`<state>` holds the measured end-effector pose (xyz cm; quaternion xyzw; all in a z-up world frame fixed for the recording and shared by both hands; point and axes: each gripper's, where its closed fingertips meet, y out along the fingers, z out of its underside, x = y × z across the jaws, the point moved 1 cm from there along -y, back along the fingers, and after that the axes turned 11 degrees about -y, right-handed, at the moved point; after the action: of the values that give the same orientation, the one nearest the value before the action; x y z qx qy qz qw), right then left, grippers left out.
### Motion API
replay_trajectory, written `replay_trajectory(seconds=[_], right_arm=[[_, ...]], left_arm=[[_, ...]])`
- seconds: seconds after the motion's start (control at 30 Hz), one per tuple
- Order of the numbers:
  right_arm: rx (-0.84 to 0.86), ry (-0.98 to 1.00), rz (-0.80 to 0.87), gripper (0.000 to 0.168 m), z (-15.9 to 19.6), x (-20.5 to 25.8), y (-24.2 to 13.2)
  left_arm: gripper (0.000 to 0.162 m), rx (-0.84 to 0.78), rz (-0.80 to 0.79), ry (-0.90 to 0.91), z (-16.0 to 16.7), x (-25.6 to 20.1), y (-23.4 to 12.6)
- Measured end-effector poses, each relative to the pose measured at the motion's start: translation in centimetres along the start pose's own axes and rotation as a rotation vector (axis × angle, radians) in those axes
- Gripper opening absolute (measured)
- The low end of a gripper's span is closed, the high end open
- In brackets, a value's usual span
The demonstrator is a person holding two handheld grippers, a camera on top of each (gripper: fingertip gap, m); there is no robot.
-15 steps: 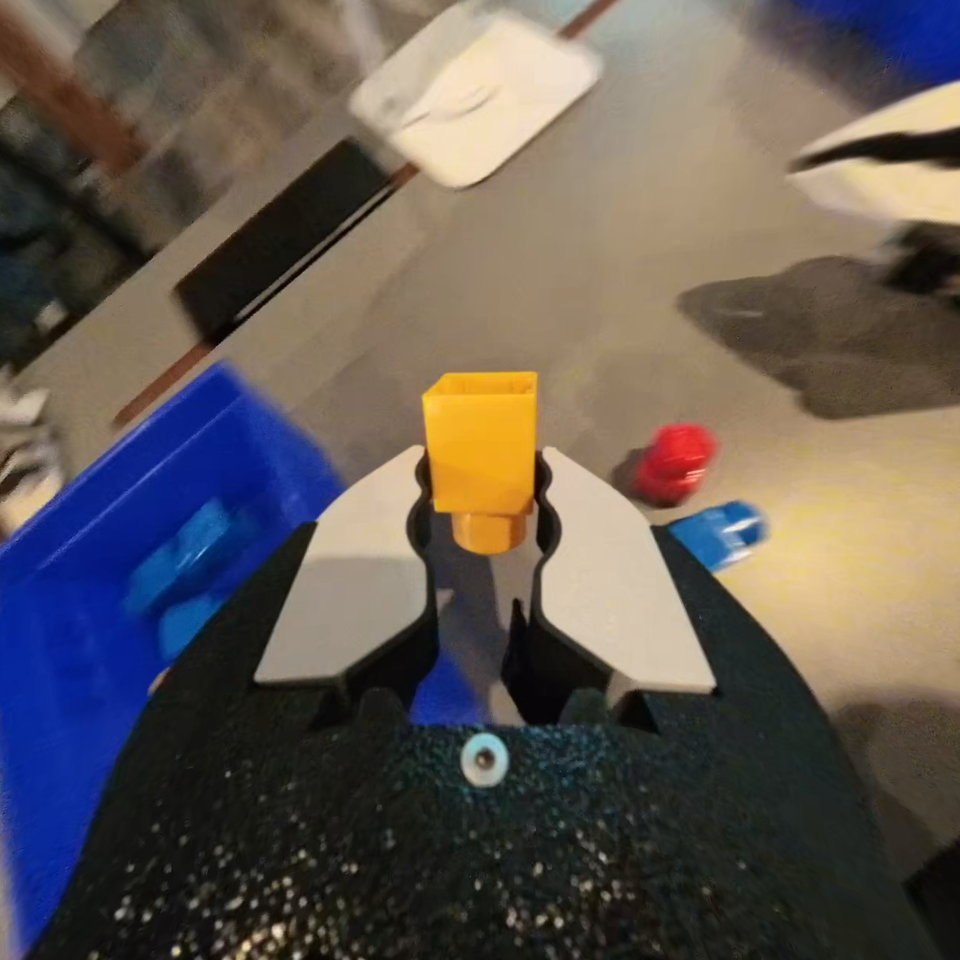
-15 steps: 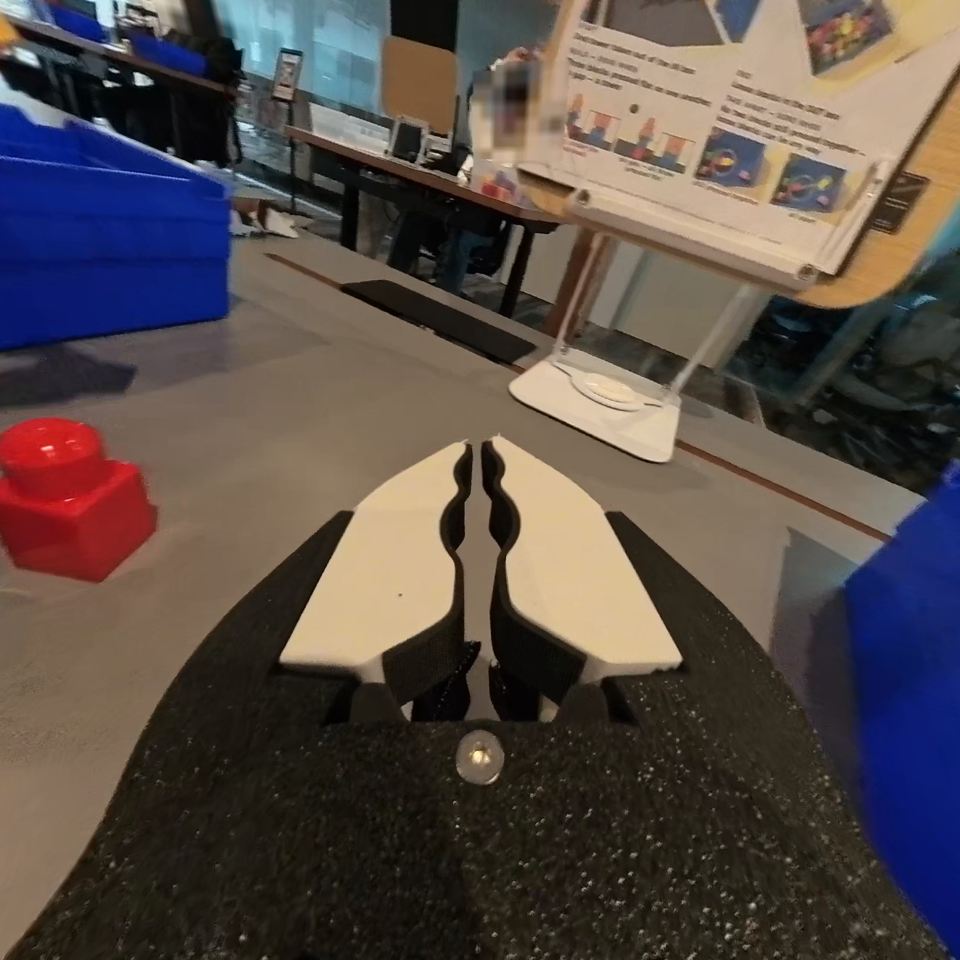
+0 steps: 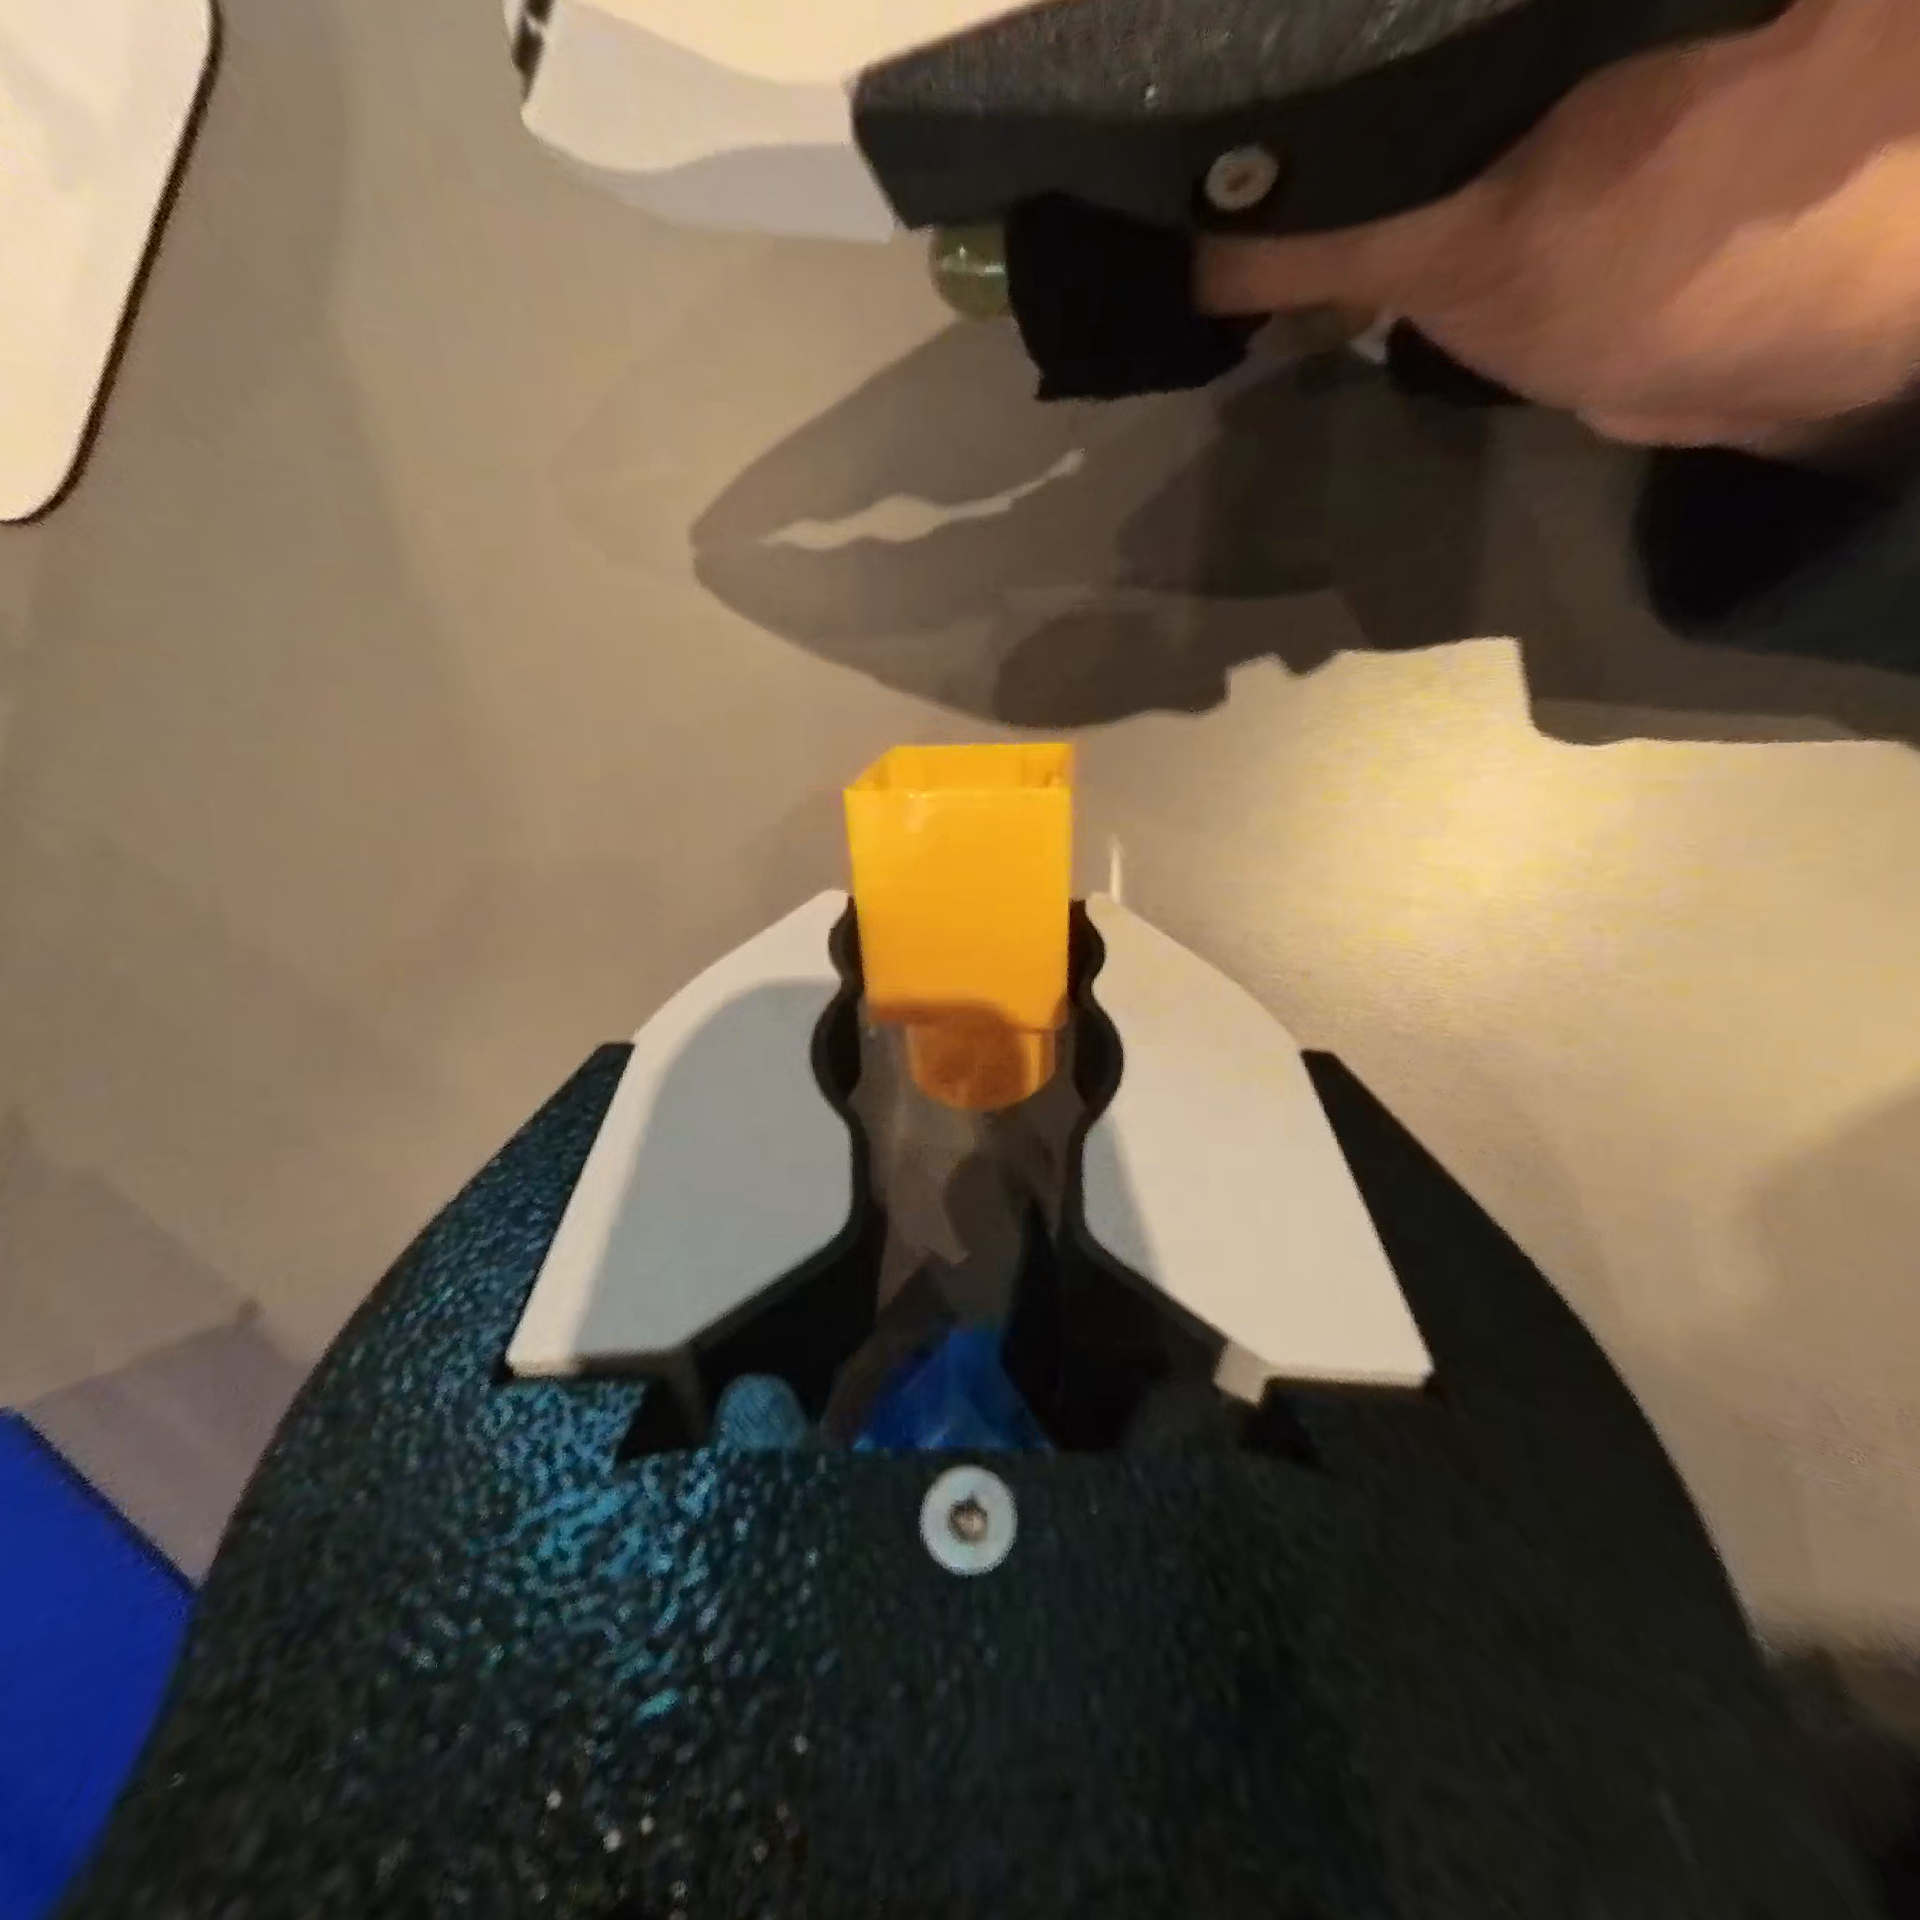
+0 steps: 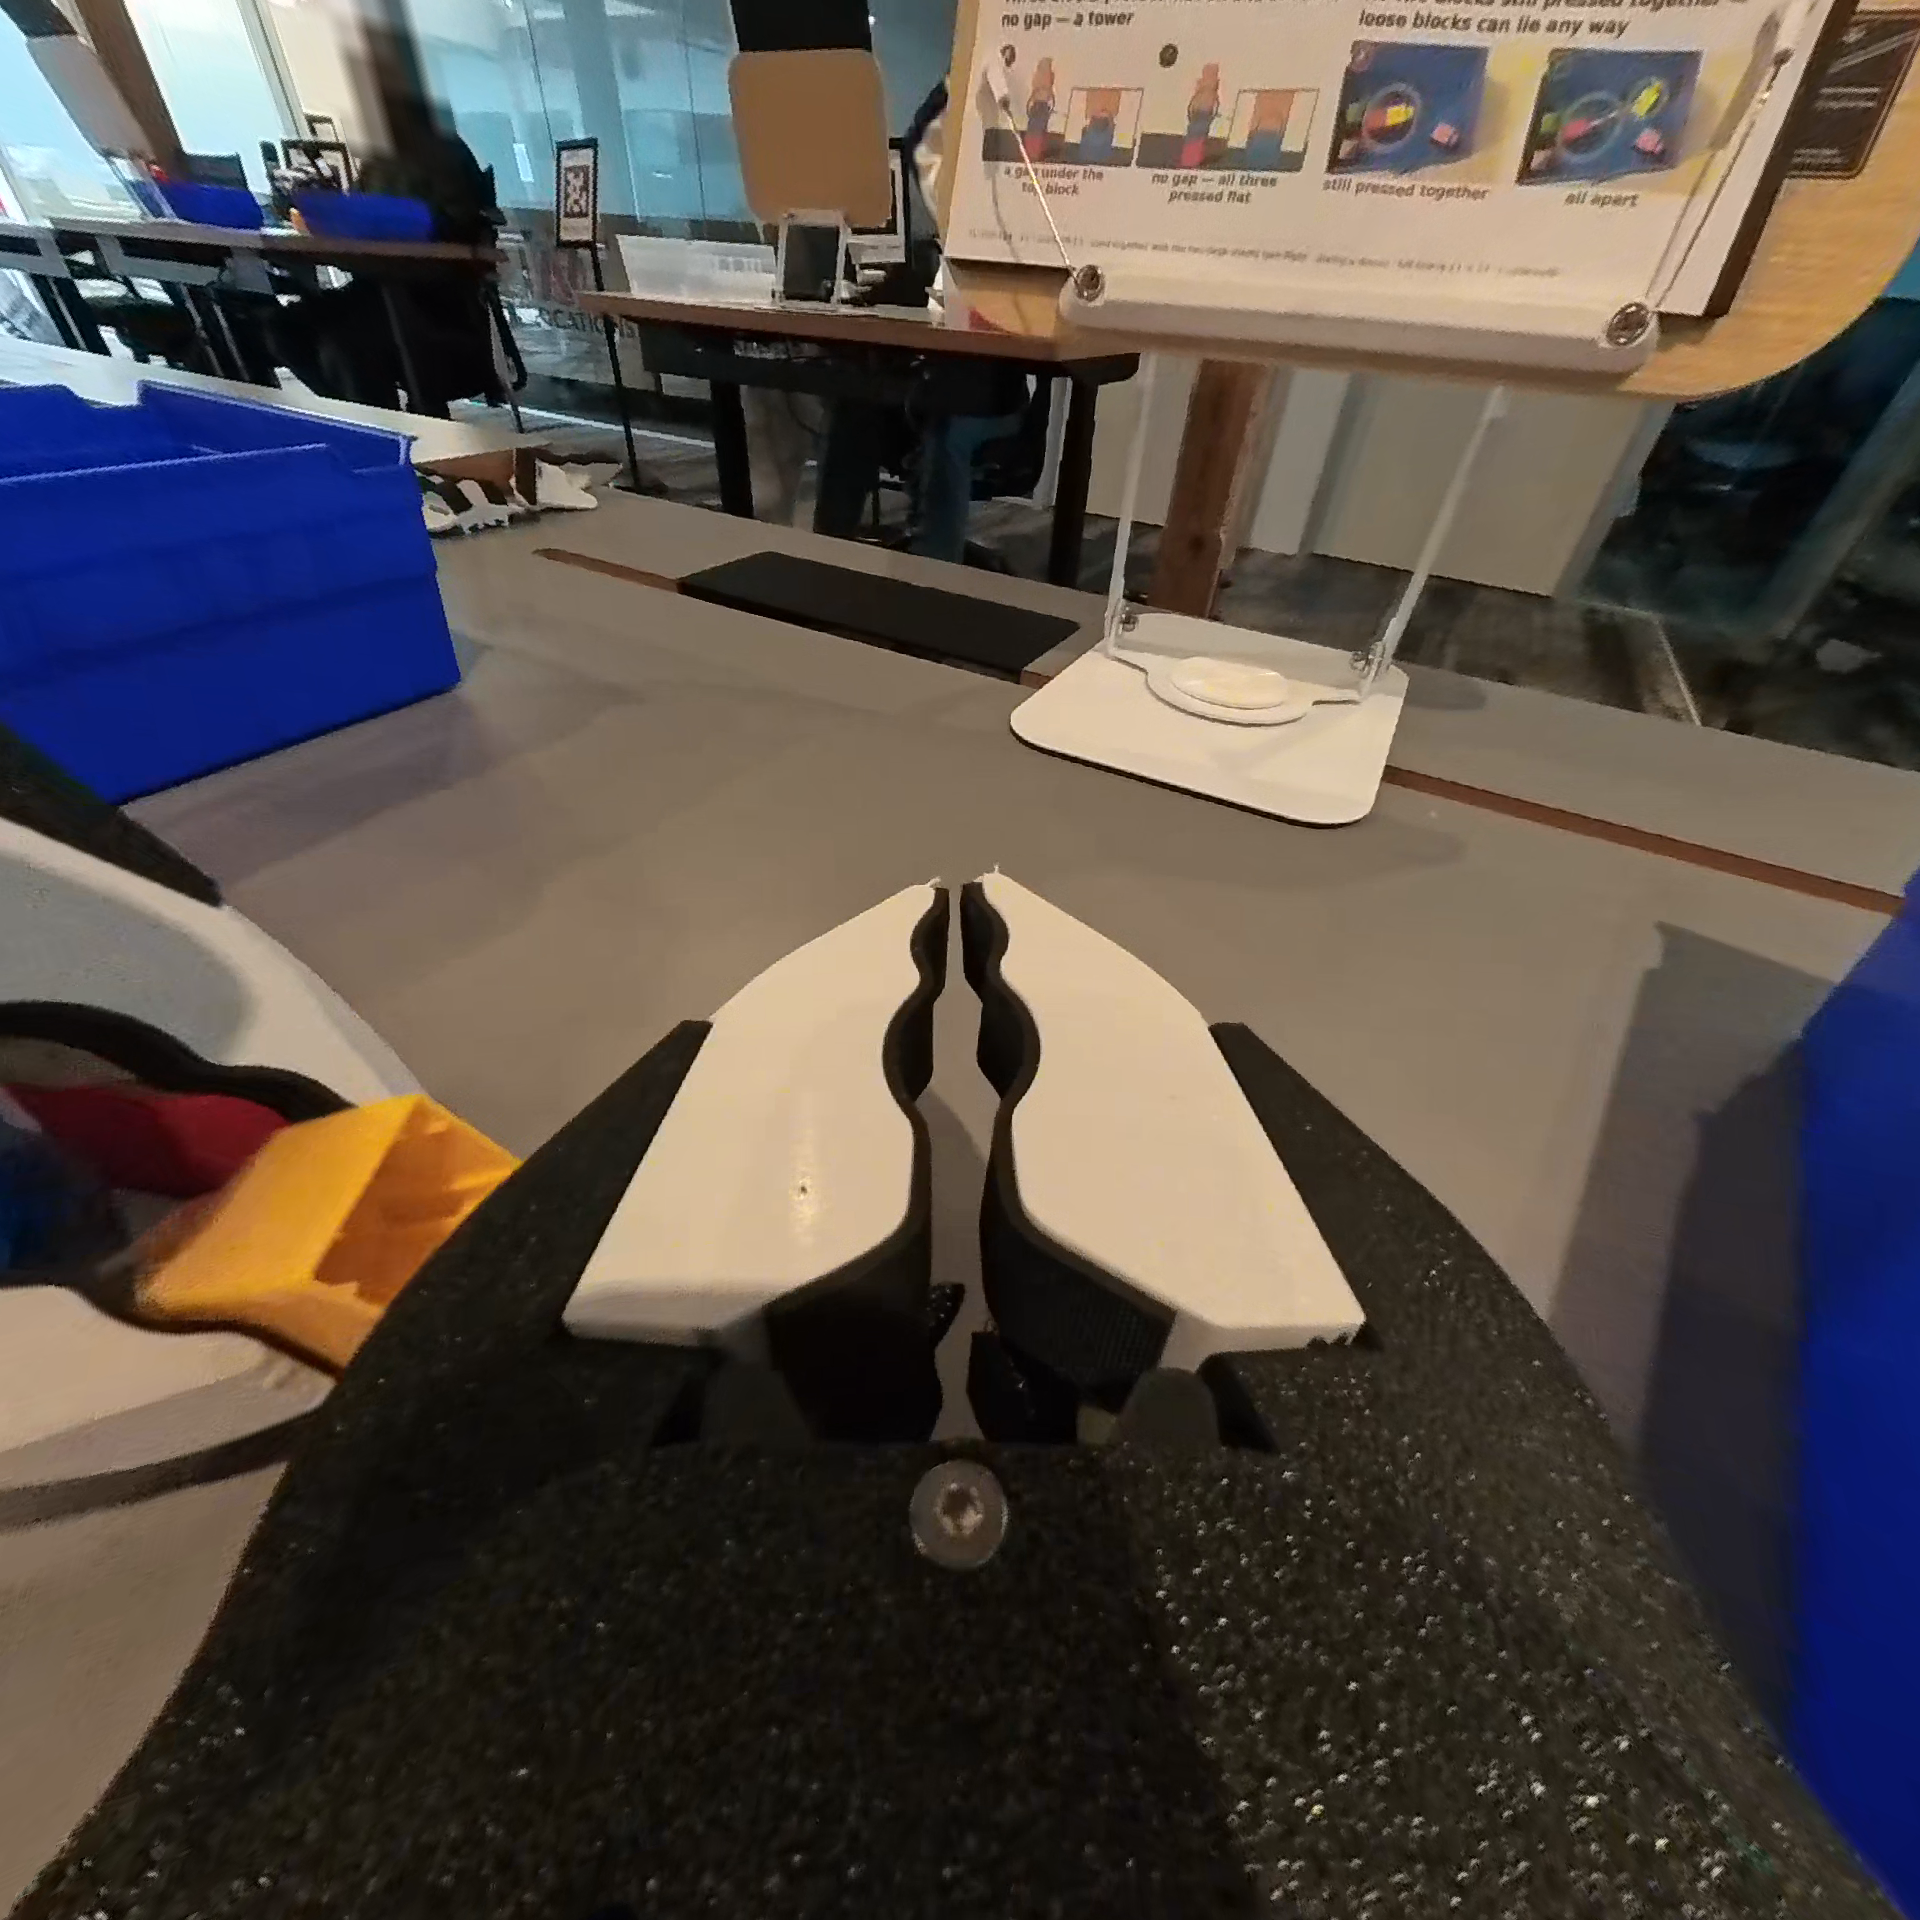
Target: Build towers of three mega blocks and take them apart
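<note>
My left gripper [image 3: 961,920] is shut on a yellow block [image 3: 961,894], held above the grey table with its stud pointing back at the camera. A blue block [image 3: 935,1392] shows below, in the gap between the fingers. My right gripper [image 4: 954,888] is shut and empty, low over the table. In the right wrist view the yellow block [image 4: 332,1216] sits at the left edge between the left gripper's fingers [image 4: 104,935]. A red block [image 4: 145,1127] shows behind it, mostly hidden. In the left wrist view the right gripper's body [image 3: 1195,135] is at the top right, held by a hand.
A blue bin [image 4: 208,603] stands at the left and another blue bin [image 4: 1860,1247] at the right edge. A white stand base [image 4: 1216,727] with an instruction sheet and a black mat [image 4: 883,608] lie at the table's far side. The blue bin's corner [image 3: 62,1662] shows low left.
My left gripper has carried the yellow block to the right, away from the blue bin, until the blue block lies under it. The right gripper stays shut and now sits close beside the left one.
</note>
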<state>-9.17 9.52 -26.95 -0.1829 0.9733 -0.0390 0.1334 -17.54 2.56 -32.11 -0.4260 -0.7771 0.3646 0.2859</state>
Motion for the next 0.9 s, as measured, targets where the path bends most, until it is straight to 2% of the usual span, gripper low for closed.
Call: replay_trajectory(seconds=[0.03,0.2,0.33,0.5,0.6,0.7,0.73,0.9], right_arm=[[-0.001,-0.002,-0.003,0.002,0.0,0.0,0.0],[-0.024,-0.004,0.011,0.006,-0.3,-0.1,-0.1],[-0.043,0.008,0.009,0.019,-0.5,-0.1,-0.1],[-0.048,0.013,0.007,0.028,-0.5,0.0,0.0],[-0.039,0.008,0.019,0.025,-0.4,-0.2,0.0],[-0.023,-0.004,0.049,0.005,-0.2,-0.5,0.0],[-0.021,-0.010,0.054,0.005,-0.2,-0.5,0.0],[-0.003,-0.035,0.029,0.001,-0.1,0.1,0.2]], left_arm=[[0.037,0.002,0.002,-0.005,0.0,0.0,0.3],[0.038,0.014,0.010,-0.030,0.2,0.2,1.3],[0.039,0.000,0.007,-0.057,0.2,0.5,1.7],[0.057,-0.083,-0.012,-0.084,-0.4,1.0,1.1],[0.063,-0.147,-0.051,-0.091,-0.5,1.6,-0.5],[0.063,-0.226,-0.096,-0.114,-0.1,2.7,-3.1],[0.063,-0.259,-0.116,-0.132,0.2,3.2,-4.2],[0.051,-0.378,-0.187,-0.280,3.9,6.9,-9.1]])
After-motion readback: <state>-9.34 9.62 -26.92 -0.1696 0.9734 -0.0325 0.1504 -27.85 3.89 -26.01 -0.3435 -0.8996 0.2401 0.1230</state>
